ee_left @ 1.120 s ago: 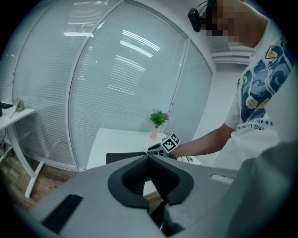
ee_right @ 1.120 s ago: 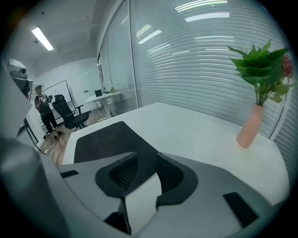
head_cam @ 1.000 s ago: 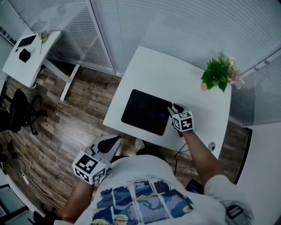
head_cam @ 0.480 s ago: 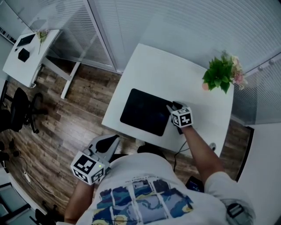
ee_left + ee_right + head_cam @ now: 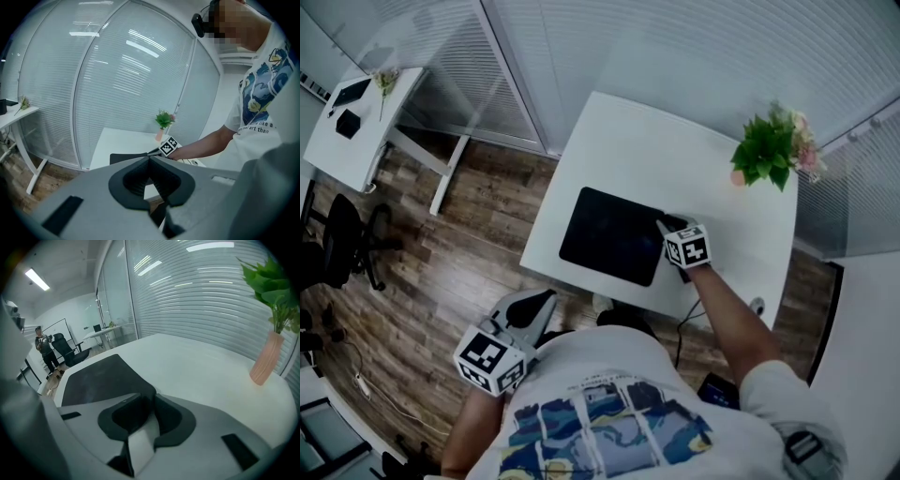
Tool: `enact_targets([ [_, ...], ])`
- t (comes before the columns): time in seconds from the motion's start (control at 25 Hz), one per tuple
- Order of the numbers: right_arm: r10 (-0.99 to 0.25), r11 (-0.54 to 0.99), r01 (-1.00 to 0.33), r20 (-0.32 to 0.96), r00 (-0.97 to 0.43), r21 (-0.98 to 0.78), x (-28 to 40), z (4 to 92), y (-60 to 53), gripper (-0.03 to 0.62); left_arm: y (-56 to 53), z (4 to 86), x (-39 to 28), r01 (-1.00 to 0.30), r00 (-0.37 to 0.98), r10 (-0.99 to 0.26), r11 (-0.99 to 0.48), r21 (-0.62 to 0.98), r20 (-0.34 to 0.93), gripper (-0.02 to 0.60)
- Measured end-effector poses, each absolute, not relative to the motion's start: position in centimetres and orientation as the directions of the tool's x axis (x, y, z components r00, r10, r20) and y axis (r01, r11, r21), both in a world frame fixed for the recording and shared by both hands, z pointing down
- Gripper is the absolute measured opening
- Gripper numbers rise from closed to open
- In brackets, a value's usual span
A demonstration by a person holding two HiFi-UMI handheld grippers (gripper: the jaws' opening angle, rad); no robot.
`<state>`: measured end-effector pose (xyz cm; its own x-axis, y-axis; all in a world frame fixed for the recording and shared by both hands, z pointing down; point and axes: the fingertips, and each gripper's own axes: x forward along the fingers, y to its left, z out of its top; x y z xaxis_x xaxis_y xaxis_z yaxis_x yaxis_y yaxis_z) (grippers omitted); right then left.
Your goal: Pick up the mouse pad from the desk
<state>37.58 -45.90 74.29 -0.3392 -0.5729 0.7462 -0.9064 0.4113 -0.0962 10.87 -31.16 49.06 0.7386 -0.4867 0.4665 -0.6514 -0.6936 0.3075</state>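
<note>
Head view looks down on a white bench (image 5: 675, 150) with the black mouse pad (image 5: 609, 234) lying flat on its near-left part, the pad's left side close to the bench's left edge. The right gripper (image 5: 664, 225) is tipped down onto the pad's far-right corner. A potted plant (image 5: 764, 150) in a pink vase stands well apart at the far right.

In the right gripper view, the pad's rounded corner runs right up to the tips of the fingers (image 5: 136, 404). They have just been closing, and only a narrow slit is left with the corner at its mouth. They do not yet look clamped on the pad, which appears to rest wholly on the bench.

The left gripper (image 5: 539, 305) hangs off the bench by the person's body, with its fingers clenched together on nothing.

The step in hand looks like the grasp itself: pinching the pad's edge. The next move likely calls for finishing the squeeze so that one finger slips under the thin corner. Then comes a lift that peels the pad up, since a limp sheet will sag and may slip from a shallow pinch.

No brand shows on the pad. The marker cube (image 5: 687, 248) carries only black-and-white squares. The T-shirt (image 5: 609, 422) has a line of small print too fine to read reliably.
</note>
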Motion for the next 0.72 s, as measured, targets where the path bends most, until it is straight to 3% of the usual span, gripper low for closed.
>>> enact_targets([
  [0.72,-0.639,0.303,-0.948,0.718,-0.275,-0.093,35.7,69.3,-45.0,0.034,-29.3,47.8,3.7,-0.644,0.752,-0.503,-0.698,0.313,0.426,0.003],
])
